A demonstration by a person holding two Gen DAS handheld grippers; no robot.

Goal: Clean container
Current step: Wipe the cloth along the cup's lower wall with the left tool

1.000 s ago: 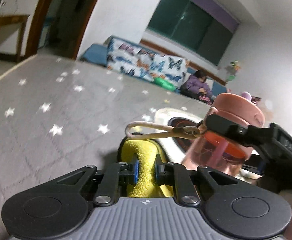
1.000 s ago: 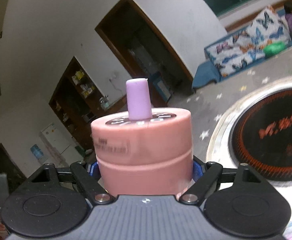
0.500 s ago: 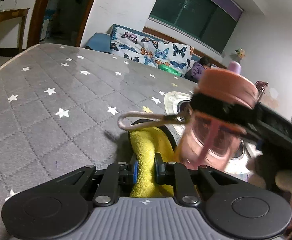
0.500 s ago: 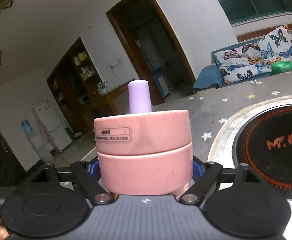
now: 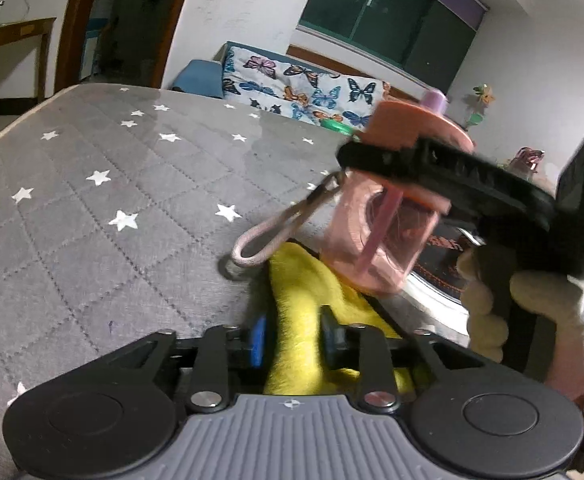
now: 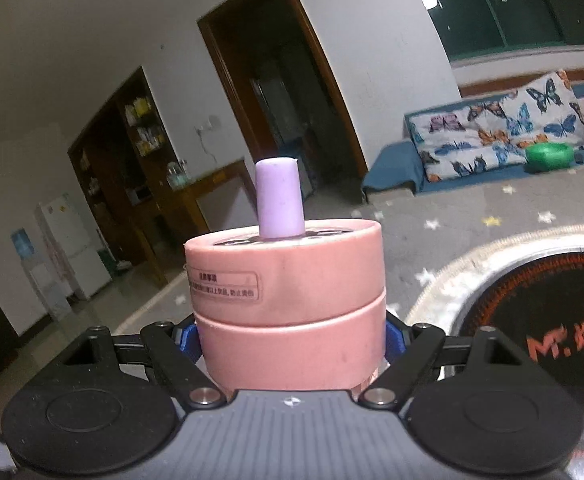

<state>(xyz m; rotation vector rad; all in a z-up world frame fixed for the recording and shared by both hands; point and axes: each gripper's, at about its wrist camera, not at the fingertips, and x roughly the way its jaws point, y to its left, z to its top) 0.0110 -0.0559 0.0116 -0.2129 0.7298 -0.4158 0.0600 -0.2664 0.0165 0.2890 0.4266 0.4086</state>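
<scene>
Left wrist: left gripper [image 5: 292, 338] fingers opening, yellow cloth [image 5: 304, 320] between. Right gripper [image 6: 292, 340] fingers clamped on pink bottle [image 6: 287, 304] lid.

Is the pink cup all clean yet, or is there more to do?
Not finished, it seems. The right gripper grips the pink bottle by its lid, holding it above the table. The yellow cloth sits between the left gripper's opening jaws, below the bottle. Cleanliness is too blurred to judge. Left: finish wiping, set the bottle down.
</scene>
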